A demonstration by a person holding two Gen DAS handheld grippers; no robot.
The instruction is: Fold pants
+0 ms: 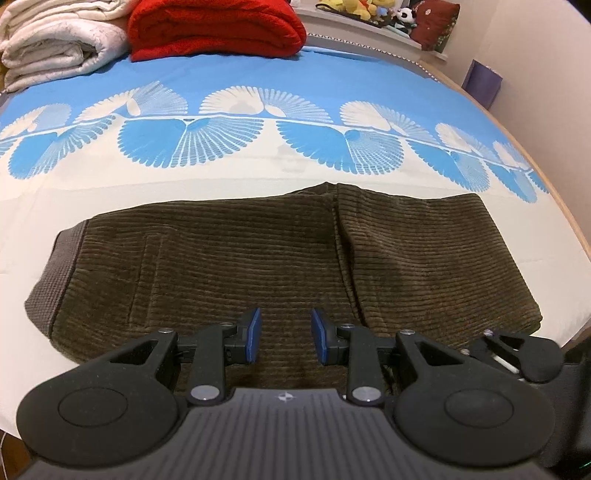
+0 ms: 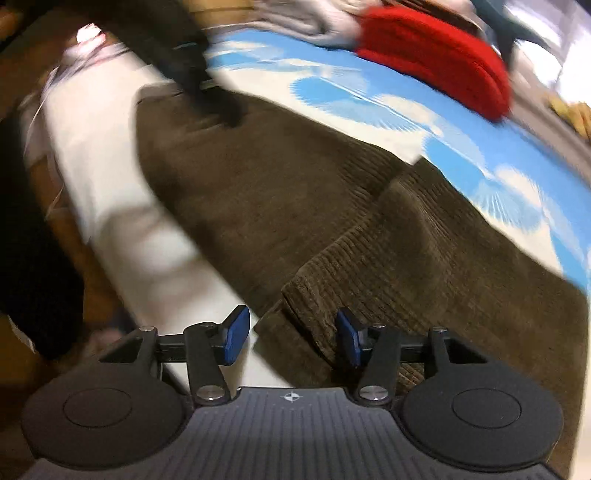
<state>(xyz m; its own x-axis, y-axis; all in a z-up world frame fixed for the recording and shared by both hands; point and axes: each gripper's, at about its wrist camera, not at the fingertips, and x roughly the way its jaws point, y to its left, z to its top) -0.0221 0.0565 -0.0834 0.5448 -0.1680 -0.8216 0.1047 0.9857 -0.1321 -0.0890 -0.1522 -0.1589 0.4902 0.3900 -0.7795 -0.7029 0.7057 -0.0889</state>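
Olive-brown corduroy pants point(image 1: 258, 258) lie folded on the bed, grey waistband point(image 1: 51, 280) at the left, a folded layer on the right. My left gripper point(image 1: 286, 339) is open and empty, hovering over the near edge of the pants. In the blurred right wrist view the pants point(image 2: 332, 206) stretch away diagonally. My right gripper point(image 2: 291, 334) is open, its jaws either side of a folded corner of the pants point(image 2: 306, 291) by the bed's edge. The right gripper's body also shows at the lower right of the left wrist view point(image 1: 517, 350).
The bed has a blue and white fan-pattern cover point(image 1: 295, 110). A red blanket point(image 1: 218, 29) and a white folded quilt point(image 1: 55, 40) lie at the far side. Plush toys point(image 1: 354, 9) sit on the headboard shelf. The bed's edge and floor point(image 2: 55, 192) are at the left in the right wrist view.
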